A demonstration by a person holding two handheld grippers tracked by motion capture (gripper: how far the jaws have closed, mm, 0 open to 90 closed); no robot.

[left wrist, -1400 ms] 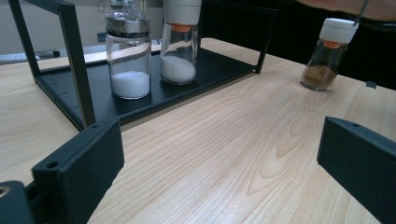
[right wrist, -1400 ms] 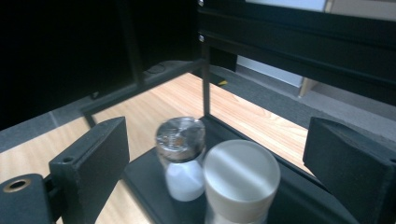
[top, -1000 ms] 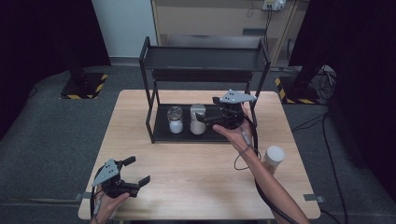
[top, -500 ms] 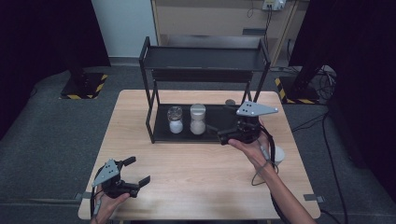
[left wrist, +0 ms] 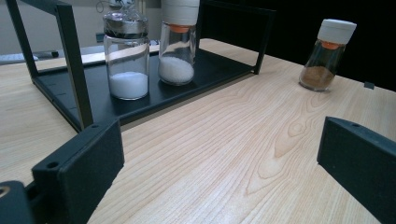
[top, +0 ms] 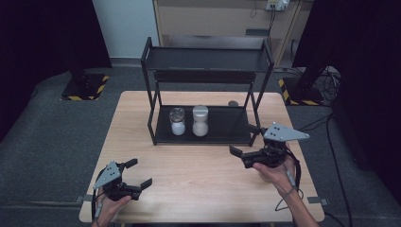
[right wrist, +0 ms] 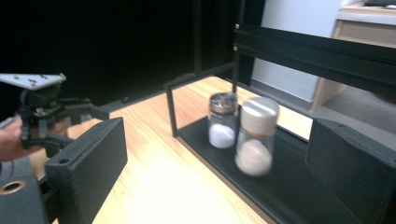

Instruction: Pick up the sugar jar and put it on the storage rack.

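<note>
A black two-tier rack [top: 152,113] stands at the back of the wooden table [top: 198,165]. Two jars of white grains share its lower shelf: a silver-lidded glass jar [top: 178,121] [left wrist: 126,56] [right wrist: 221,121] and a white-capped jar [top: 200,120] [left wrist: 177,44] [right wrist: 254,137]. My right gripper [top: 245,140] [right wrist: 219,156] hangs in front of the rack's right leg, open and holding nothing; its jaws have just been opening. Near the front left edge my left gripper [top: 138,173] [left wrist: 219,158] is open and holds nothing. A white-capped jar of brown spice [left wrist: 327,56] stands on the table right of the rack.
A small dark round object [top: 232,103] lies on the table behind the rack. The rack's top shelf [top: 205,59] is bare. Bare wood stretches between the two grippers. In the right gripper view the left gripper [right wrist: 42,107] shows far off in a hand.
My right gripper has drawn back from the white-capped jar on the lower shelf, toward the person and to the right. It now hides the white-capped jar standing at the table's right. The left gripper has stayed put.
</note>
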